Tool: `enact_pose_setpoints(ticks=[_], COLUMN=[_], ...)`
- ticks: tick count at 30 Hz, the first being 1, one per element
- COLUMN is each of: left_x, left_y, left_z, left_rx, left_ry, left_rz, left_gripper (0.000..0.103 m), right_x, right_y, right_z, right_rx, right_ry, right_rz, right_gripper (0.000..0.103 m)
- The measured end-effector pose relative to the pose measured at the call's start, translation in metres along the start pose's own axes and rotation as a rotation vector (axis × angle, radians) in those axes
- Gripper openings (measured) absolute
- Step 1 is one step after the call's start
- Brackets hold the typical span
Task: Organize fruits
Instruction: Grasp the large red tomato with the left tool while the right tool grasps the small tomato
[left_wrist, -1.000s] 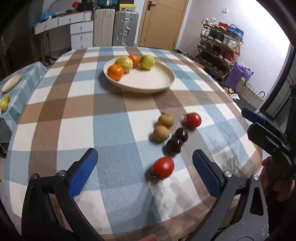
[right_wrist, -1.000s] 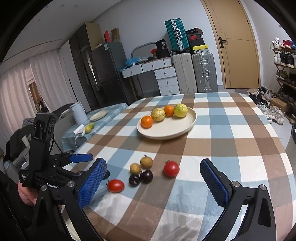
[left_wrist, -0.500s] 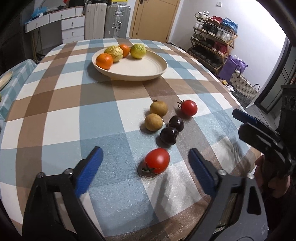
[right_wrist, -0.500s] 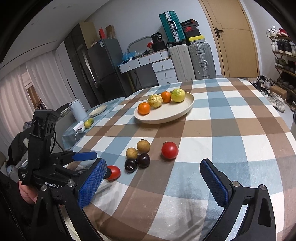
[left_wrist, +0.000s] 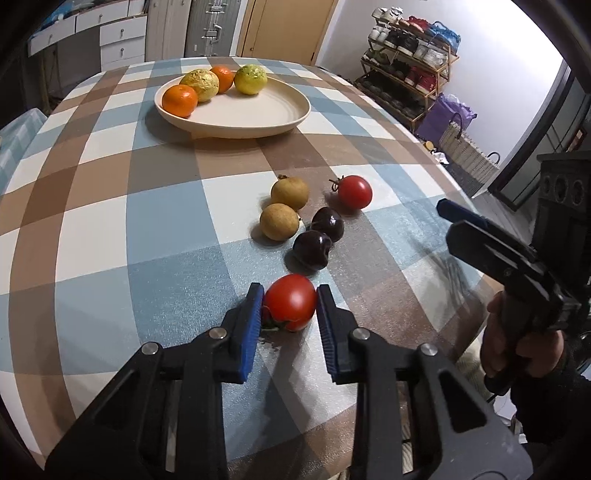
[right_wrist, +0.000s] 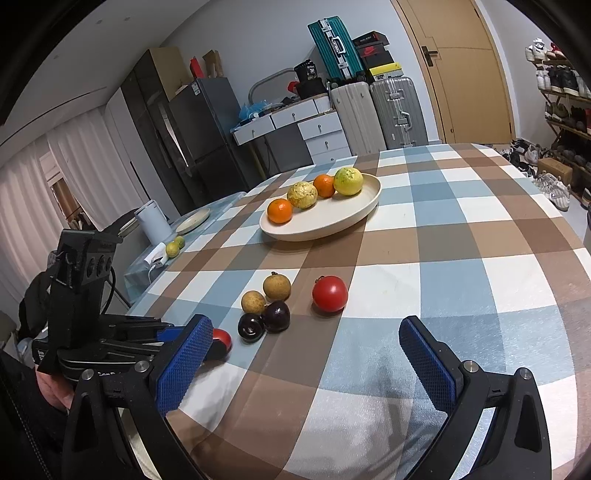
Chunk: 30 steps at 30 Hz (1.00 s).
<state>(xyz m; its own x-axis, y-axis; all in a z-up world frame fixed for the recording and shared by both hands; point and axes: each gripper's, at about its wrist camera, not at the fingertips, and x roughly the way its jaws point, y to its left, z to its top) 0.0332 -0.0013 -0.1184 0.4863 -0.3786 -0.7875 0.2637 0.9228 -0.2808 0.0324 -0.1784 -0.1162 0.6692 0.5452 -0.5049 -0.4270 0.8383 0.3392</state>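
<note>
Six small fruits sit loose on the checked tablecloth (left_wrist: 110, 206), four citrus on the beige plate (left_wrist: 280, 110) at the far side. Left gripper (left_wrist: 290, 302) is clamped on the near tomato (left_wrist: 290, 301): both blue pads touch its sides, calyx pointing back toward the camera, fruit on or just above the cloth, can't tell which. From the right wrist view that tomato (right_wrist: 222, 339) is mostly hidden behind the right gripper's left finger, only a red edge showing. Right gripper (right_wrist: 306, 363) has its jaws spread wide with nothing between them, hovering over the near table edge, well apart from the fruit cluster. In the left wrist view the right gripper (left_wrist: 491, 243) shows at the right edge, held by the person's hand (left_wrist: 517, 343). Just beyond the gripped tomato: two dark plums (left_wrist: 312, 248), touching or nearly touching each other, then two tan longans (left_wrist: 279, 221) side by side just left of them. Second tomato (left_wrist: 354, 192) sits to the right of the far longan, apart from the plums. On the plate: orange (left_wrist: 180, 100) at the left front, a yellowish bumpy citrus (left_wrist: 202, 84) beside it, another orange (left_wrist: 222, 78) behind, and a yellow-green citrus (left_wrist: 251, 78) at the right; all crowd the plate's far-left rim.
</note>
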Motion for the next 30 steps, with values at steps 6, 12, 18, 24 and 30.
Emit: enact_pose_setpoints(ticks=[6, 12, 18, 24, 30], left_x=[-0.010, -0.013, -0.016, -0.021, -0.019], left_y=[0.009, 0.022, 0.032, 0.041, 0.046], left_z=[0.002, 0.003, 0.006, 0.015, 0.028], left_rx=[-0.018, -0.049, -0.057, -0.076, -0.088], left_ry=[-0.033, -0.039, -0.048, -0.069, -0.079], left_rz=[-0.013, -0.042, -0.046, -0.047, -0.055], left_gripper=[0.026, 0.026, 0.026, 0.026, 0.026], right_x=[0.008, 0.024, 0.044, 0.064, 0.075], right_y=[-0.007, -0.018, -0.023, -0.020, -0.019], right_z=[0.005, 0.018, 0.032, 0.037, 0.035], right_rx=[0.041, 0.104, 0.138, 0.117, 0.088], right_ry=[0.033, 0.069, 0.110, 0.165, 0.205], right_rz=[-0.009, 0.016, 0.001, -0.013, -0.028], right_gripper=[0.103, 0.103, 0.098, 0.070, 0.036])
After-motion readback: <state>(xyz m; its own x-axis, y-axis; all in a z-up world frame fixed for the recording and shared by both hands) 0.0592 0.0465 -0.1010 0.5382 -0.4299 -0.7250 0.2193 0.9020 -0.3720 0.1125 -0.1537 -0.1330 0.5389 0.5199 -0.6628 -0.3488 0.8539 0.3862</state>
